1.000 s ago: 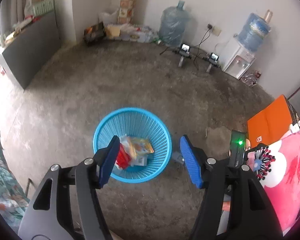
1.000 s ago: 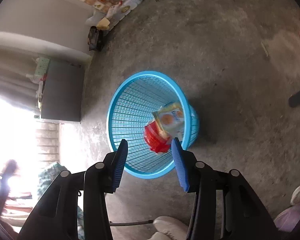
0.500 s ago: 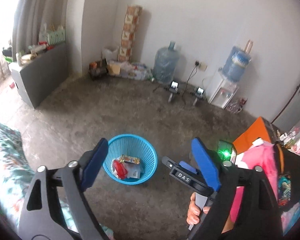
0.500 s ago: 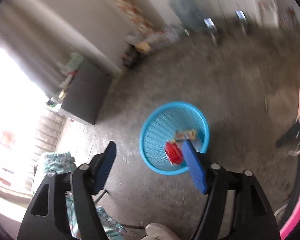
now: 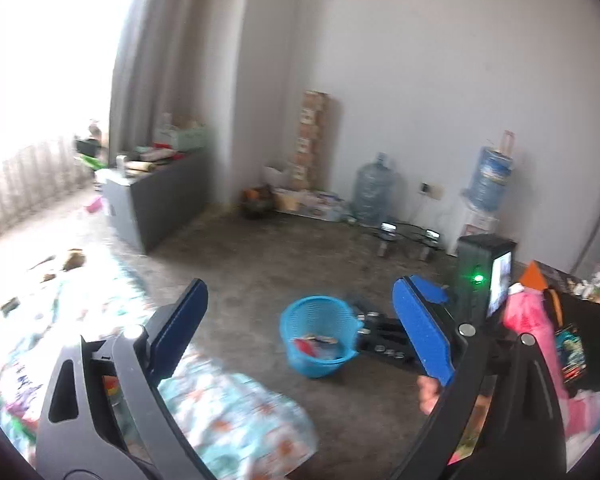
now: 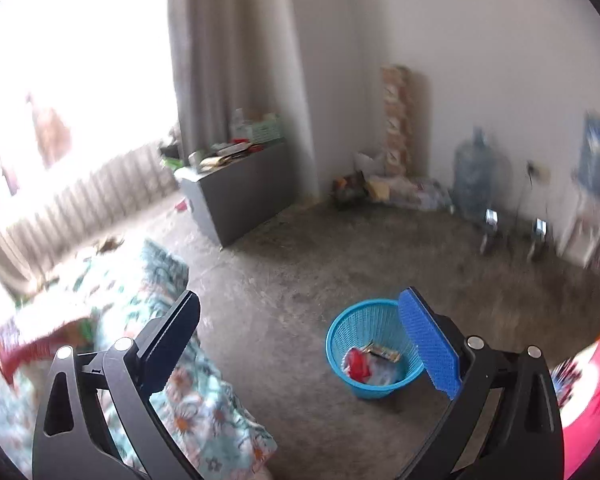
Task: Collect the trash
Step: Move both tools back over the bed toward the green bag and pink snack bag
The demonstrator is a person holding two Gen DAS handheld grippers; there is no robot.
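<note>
Where the concrete floor (image 6: 300, 280) lay bare in the middle of the room, the blue mesh basket (image 6: 342, 328) stood upright, and inside it lay the collected trash: a red wrapper (image 6: 359, 363) beside a yellowish packet (image 6: 384, 353) and some pale crumpled plastic. In the left wrist view the same basket (image 5: 300, 316) sat lower centre, its contents (image 5: 314, 344) blurred.

The right gripper (image 6: 304, 344) hung above the floor with its fingers wide apart and opening, nothing between them; the blue pad of one finger (image 6: 428, 344) overlapped the basket's rim in the picture, though it was clearly nearer the camera. The left gripper (image 5: 300, 336) likewise had its fingers spread and opening, empty, with the basket seen in the gap. Just beyond the left gripper's right-hand finger (image 5: 420, 332), the black body of the other gripper and part of a hand (image 5: 428, 394) showed, with a small lit screen (image 5: 500, 282) and a green light above.

A floral-patterned bedding (image 6: 188, 392) lay to the left of the basket. Farther off, a grey counter (image 6: 244, 188) cluttered with items stood by the curtain (image 6: 236, 60). Along the far wall were a tall stack of cartons (image 6: 396, 116), bags on the floor, a large water bottle (image 6: 474, 172) and a water dispenser (image 5: 488, 184).
</note>
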